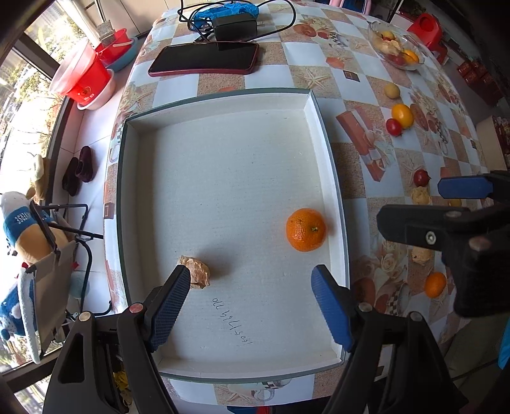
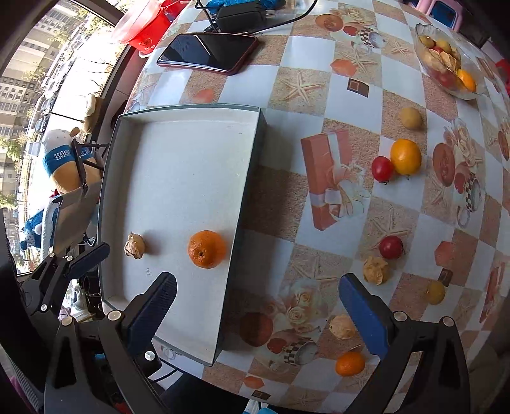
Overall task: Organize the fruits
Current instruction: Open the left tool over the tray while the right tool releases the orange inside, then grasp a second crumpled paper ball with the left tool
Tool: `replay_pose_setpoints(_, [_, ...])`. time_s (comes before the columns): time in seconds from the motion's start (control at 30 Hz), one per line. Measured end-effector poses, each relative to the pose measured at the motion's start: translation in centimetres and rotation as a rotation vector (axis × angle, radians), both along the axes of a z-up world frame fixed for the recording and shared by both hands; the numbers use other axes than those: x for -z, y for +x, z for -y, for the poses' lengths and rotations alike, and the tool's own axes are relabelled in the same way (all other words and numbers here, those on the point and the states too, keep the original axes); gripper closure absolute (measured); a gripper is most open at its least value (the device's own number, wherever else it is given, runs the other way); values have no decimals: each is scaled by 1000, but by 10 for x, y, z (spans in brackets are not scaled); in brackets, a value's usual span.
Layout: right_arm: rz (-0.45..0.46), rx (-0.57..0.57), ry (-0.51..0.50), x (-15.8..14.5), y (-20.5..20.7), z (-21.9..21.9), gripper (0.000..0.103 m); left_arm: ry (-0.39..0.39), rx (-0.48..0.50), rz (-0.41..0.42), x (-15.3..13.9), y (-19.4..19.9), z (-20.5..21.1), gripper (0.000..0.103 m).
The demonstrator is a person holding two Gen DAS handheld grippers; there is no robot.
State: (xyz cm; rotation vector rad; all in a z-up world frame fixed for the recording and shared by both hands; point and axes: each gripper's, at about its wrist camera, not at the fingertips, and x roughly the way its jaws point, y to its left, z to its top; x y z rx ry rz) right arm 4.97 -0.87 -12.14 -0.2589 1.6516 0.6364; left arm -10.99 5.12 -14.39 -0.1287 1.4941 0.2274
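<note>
The bench (image 2: 318, 95) wears a checked cloth printed with starfish, gift boxes and cups. On it sits a shallow white tray (image 1: 322, 133) with a dark outer edge, some handwriting on its floor near the left gripper.

Above the tray's near end hangs the left gripper (image 1: 251, 305), pointing straight down, its jaws standing wide with nothing between them. The right gripper (image 2: 258, 310) hovers over the tray's right wall and the cloth beside it, jaws spread wide and empty.

Beyond the tray lies a dark phone (image 1: 204, 59) in a red case, with a black charger (image 1: 234, 27) and its cable behind it. At the far right corner stands a glass bowl (image 2: 424, 35) holding several yellow, red and orange fruits.

Inside the tray, an orange (image 1: 306, 229) rests close to the right wall, stem end up. A crumpled tan husked fruit (image 1: 197, 272) lies well to its left, just beside the left gripper's left finger.

Outside, on the cloth to the right of the tray, the loose fruits are scattered: a yellow-orange fruit (image 2: 405, 156) touching a red cherry tomato (image 2: 382, 168), a pale yellow fruit (image 2: 411, 117) farther back, another red tomato (image 2: 391, 246) beside a husked fruit (image 2: 376, 270), a small yellow fruit (image 2: 435, 292), a second husked one (image 2: 341, 326) and a small orange (image 2: 349, 363) nearest the camera.
</note>
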Motion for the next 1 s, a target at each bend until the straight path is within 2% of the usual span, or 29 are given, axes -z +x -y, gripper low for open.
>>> replay_pose_setpoints(0.13, [-22,77,-17,2,8,36,0,-1,38,-8,-4,2,22,22])
replay_pose_setpoints(0.57, [-75,312,-174,29,19,155,1,-35,92,-16,-6,11,63,22])
replay_pose_setpoints(0.77, [-98,387,-184,34,20,191,1,-27,85,-25,-6,16,66,22])
replay_pose_setpoints(1.0, [-111,432,-150,33,25,213,1,-12,110,-28,-8,22,78,22])
